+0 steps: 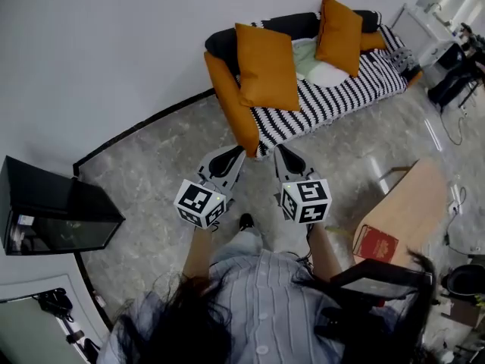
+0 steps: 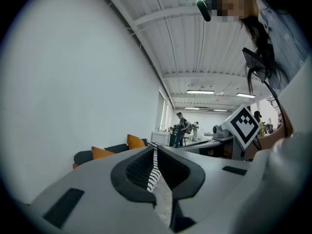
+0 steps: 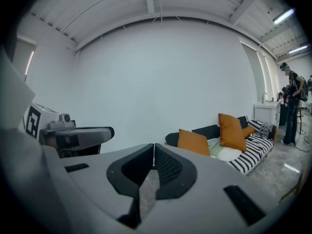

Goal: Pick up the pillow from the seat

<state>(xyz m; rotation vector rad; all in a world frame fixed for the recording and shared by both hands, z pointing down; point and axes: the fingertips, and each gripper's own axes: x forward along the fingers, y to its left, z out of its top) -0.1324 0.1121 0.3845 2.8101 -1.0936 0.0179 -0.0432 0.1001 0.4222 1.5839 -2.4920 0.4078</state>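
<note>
A sofa with a black-and-white striped seat stands against the wall. A large orange pillow leans at its left end, and another orange pillow stands upright further right. A pale white-green pillow lies between them on the seat. My left gripper and right gripper are side by side just short of the sofa's near arm. Both are shut and hold nothing. The right gripper view shows the same orange pillows and the pale pillow beyond the shut jaws.
A black cabinet sits on the floor at the left. To my right stands a wooden table with a red book on it. Dark equipment is near the sofa's far end. People stand far back in the room.
</note>
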